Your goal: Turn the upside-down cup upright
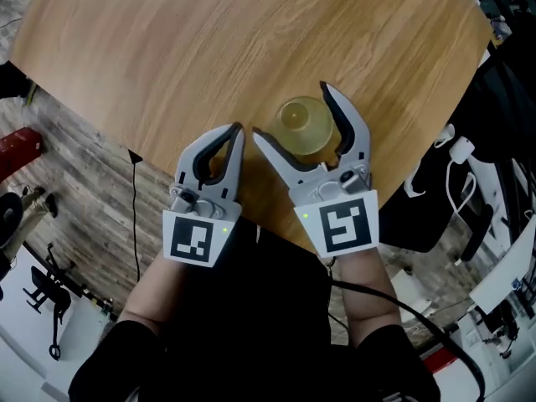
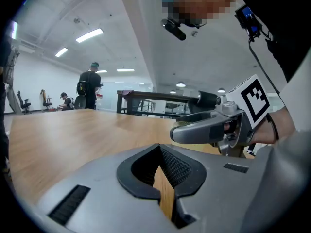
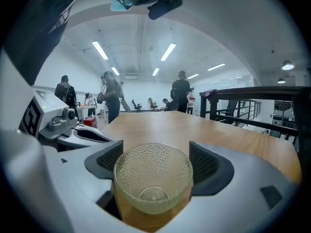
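Note:
A clear, yellowish dimpled cup (image 1: pixel 304 124) stands on the round wooden table (image 1: pixel 167 48) near its front edge. In the right gripper view the cup (image 3: pixel 153 178) has its mouth up and its base on the wood. My right gripper (image 1: pixel 290 110) is open, with a jaw on each side of the cup and the pads (image 3: pixel 204 161) a little off its wall. My left gripper (image 1: pixel 237 129) rests just left of it, shut and empty. In the left gripper view its pads (image 2: pixel 170 166) meet, and one right finger (image 2: pixel 204 128) shows beyond them.
The table's rim (image 1: pixel 151 162) runs just under both grippers, with plank floor (image 1: pixel 75 191) and a black cable (image 1: pixel 135 216) below it. A white plug (image 1: pixel 459 149) hangs at the right. People (image 3: pixel 181 93) and a black railing (image 3: pixel 252 106) stand far beyond the table.

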A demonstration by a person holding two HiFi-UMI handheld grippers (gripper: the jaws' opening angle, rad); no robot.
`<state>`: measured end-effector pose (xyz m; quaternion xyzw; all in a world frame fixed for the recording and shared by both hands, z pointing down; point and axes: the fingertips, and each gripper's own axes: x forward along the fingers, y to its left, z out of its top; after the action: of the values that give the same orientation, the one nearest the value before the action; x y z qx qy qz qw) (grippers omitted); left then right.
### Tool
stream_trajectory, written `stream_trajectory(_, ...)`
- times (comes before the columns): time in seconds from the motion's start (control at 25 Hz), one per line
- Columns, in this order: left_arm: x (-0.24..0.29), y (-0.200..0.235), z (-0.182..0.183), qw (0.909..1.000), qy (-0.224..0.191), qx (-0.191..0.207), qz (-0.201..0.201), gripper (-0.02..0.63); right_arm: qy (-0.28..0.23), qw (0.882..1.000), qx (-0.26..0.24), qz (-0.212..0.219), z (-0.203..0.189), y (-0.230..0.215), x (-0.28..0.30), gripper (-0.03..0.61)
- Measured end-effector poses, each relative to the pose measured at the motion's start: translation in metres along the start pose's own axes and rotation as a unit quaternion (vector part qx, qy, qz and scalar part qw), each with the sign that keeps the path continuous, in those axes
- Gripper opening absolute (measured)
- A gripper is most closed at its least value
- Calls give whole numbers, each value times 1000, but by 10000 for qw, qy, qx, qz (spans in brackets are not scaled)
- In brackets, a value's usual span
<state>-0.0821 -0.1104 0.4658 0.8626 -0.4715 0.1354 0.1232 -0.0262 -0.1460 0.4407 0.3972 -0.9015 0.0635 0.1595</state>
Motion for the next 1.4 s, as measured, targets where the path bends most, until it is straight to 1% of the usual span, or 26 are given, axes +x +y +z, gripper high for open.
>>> stream_trajectory(0.28, 1, -1, -6, 9998, 73, 19, -159, 8, 64, 9999, -77, 95, -1, 0, 2, 385)
stream_trajectory(0.4, 3, -2, -4, 9997, 58, 85, -216, 8, 79, 9999, -57, 28, -1, -2, 0, 385)
stream_trajectory(0.56, 2, 0, -1, 9995, 103, 173, -231, 8, 51, 9999, -10, -96, 8, -2, -5, 385)
stream_trajectory(0.68, 9, -8, -1, 9991, 121, 269, -308, 9, -10, 9999, 47, -157, 13, -8, -16, 385)
stream_trajectory(0.8, 19, -16, 3, 9979, 65, 428, -484, 75, -68, 9996, 154, -216, 20, -14, -26, 385)
stream_trajectory(0.92, 28, -23, 9, 9945, 48, 734, -748, 154, -205, 9990, 301, -251, 35, -17, -34, 385)
stream_trajectory(1.04, 38, -40, 13, 9867, -46, 1180, -1120, 246, -393, 9981, 383, -297, 50, -25, -45, 385)
stream_trajectory(1.12, 45, -54, 18, 9810, -175, 1365, -1369, 307, -550, 9969, 479, -280, 60, -31, -52, 385)
stream_trajectory(1.28, 57, -77, 32, 9713, -449, 1308, -1933, 382, -1002, 9908, 903, -44, 88, -36, -58, 385)
stream_trajectory(1.32, 58, -80, 35, 9692, -503, 1315, -2021, 394, -1094, 9888, 1016, 42, 93, -33, -57, 385)
stream_trajectory(1.4, 60, -84, 43, 9659, -654, 1323, -2128, 397, -1205, 9849, 1225, 229, 100, -27, -55, 385)
